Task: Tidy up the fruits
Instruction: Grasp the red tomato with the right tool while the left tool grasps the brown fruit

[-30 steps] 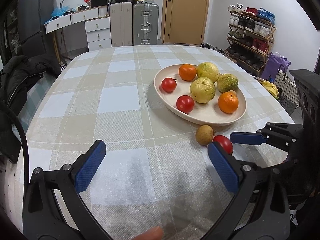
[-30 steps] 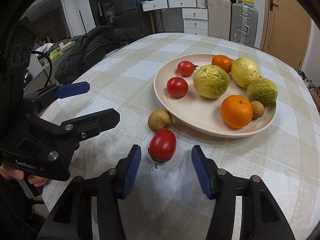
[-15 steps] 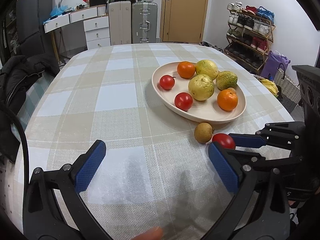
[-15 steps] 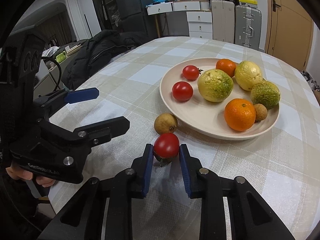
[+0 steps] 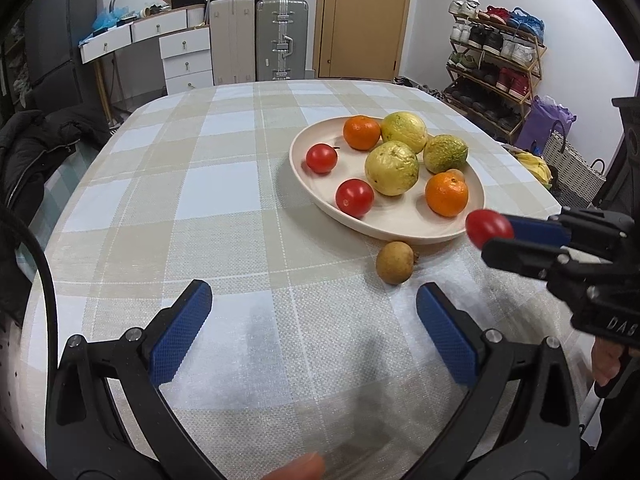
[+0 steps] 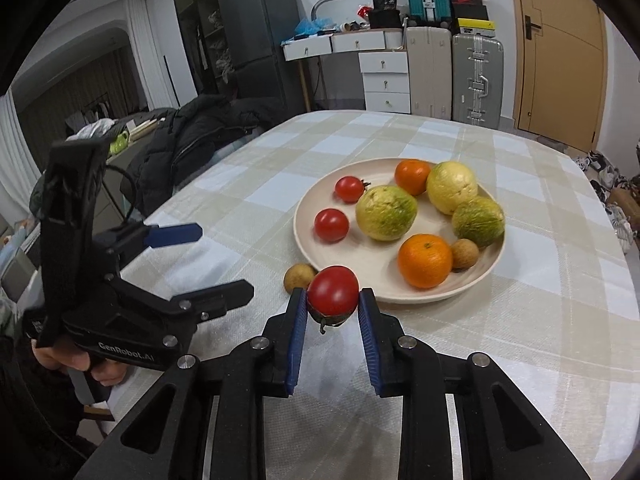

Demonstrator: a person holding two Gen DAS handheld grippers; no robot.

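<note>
Now the right gripper [image 6: 333, 304] fingers clamp the tomato [image 6: 333, 290]; carry it level over the plate [image 6: 494, 258] near rim, release low. Left gripper [image 5: 312, 330] fingers: wide, empty.

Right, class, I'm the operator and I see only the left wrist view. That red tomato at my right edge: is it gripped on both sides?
Observer: Yes. In the right wrist view the tomato sits between both blue pads of the right hand-held gripper, touching each.
Operator: Which way up is it?
Observer: Stem end down; a dark calyx hangs beneath it.
Operator: Anything about my own tool that I can't see?
Observer: The left hand-held gripper shows side-on there, and its body reads "GenRobot.AI".
</note>
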